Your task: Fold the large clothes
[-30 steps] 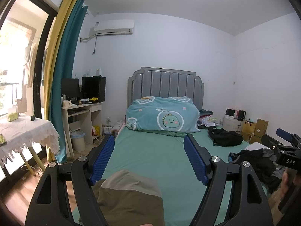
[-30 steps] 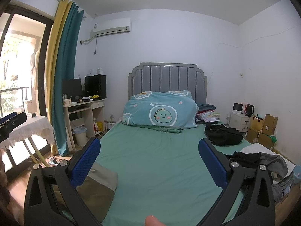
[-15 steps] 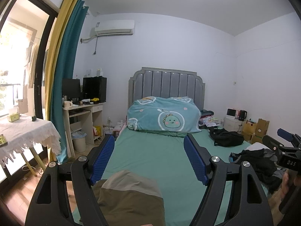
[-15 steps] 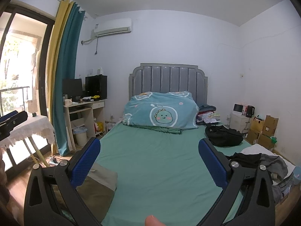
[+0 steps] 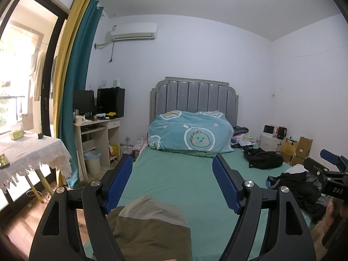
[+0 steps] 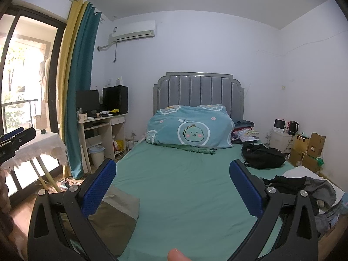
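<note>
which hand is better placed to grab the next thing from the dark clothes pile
Right, probably. The dark clothes pile lies at the bed's right edge beside the right hand-held gripper; the left hand-held gripper, also open, hangs over the folded olive garment.

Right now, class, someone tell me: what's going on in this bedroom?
A person stands at the foot of a green bed with a two-finger tool in each hand. The left tool and the right tool are both open and empty, pointing up the bed toward the headboard. A folded olive and tan garment lies at the near edge below the left tool. A heap of dark clothes waits unfolded on the right side. Nothing is being gripped at this moment.
</note>
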The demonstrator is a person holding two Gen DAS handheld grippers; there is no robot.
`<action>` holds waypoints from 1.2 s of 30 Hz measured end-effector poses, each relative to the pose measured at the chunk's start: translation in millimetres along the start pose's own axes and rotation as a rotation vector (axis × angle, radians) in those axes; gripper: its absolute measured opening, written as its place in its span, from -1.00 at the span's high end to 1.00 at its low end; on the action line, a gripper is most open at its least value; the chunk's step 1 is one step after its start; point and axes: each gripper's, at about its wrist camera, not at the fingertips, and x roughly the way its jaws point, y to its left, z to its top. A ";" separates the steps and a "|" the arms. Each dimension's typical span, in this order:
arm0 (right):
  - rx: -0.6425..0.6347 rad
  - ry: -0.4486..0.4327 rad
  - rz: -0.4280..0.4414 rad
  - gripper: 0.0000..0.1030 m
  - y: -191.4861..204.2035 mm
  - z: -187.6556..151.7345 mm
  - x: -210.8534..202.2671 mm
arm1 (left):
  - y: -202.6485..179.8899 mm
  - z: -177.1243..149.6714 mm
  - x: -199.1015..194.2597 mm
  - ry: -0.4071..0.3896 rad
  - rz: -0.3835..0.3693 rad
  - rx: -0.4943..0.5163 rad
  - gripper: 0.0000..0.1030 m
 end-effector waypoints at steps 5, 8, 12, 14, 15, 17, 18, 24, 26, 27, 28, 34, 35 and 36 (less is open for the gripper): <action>-0.006 0.000 0.011 -0.99 -1.9 0.3 1.9 | -5.8 -1.0 1.4 0.003 0.010 -0.001 -0.53; -0.009 0.000 0.021 -0.99 -1.5 0.8 2.5 | -7.7 -1.6 0.8 0.002 0.013 -0.002 -0.53; -0.014 -0.001 0.030 -0.99 -2.1 -0.4 3.1 | -9.3 -1.9 0.9 0.002 0.017 -0.003 -0.53; -0.014 0.001 0.034 -0.99 -2.4 -0.8 3.6 | -9.3 -1.2 1.2 0.002 0.019 -0.004 -0.53; -0.014 0.001 0.035 -0.99 -2.3 -1.4 3.5 | -10.1 -1.1 1.4 0.002 0.019 -0.005 -0.53; -0.013 0.002 0.038 -0.99 -2.9 -1.4 3.6 | -10.6 -1.3 1.4 0.002 0.020 -0.007 -0.53; -0.014 0.003 0.040 -0.99 -3.0 -1.3 4.0 | -10.5 -1.1 1.4 0.002 0.020 -0.007 -0.53; -0.014 0.005 0.048 -0.99 -3.4 -2.4 4.8 | -12.8 -2.8 0.6 0.002 0.023 -0.008 -0.53; -0.012 0.007 0.049 -0.99 -3.3 -2.6 4.9 | -13.0 -2.8 0.7 0.003 0.022 -0.008 -0.53; -0.012 0.008 0.049 -0.99 -3.1 -2.5 5.2 | -13.0 -2.8 0.6 0.004 0.022 -0.008 -0.53; -0.013 0.009 0.050 -0.99 -3.3 -2.7 5.6 | -13.9 -3.7 0.4 0.004 0.024 -0.008 -0.53; -0.023 0.019 0.059 -0.99 -1.1 -4.6 8.6 | -17.7 -10.0 0.5 0.013 0.034 -0.015 -0.53; -0.023 0.020 0.060 -0.99 -0.8 -4.7 8.8 | -19.0 -10.7 0.5 0.014 0.036 -0.018 -0.53; -0.023 0.021 0.061 -0.99 -1.4 -5.0 9.3 | -19.1 -11.0 0.4 0.017 0.037 -0.022 -0.53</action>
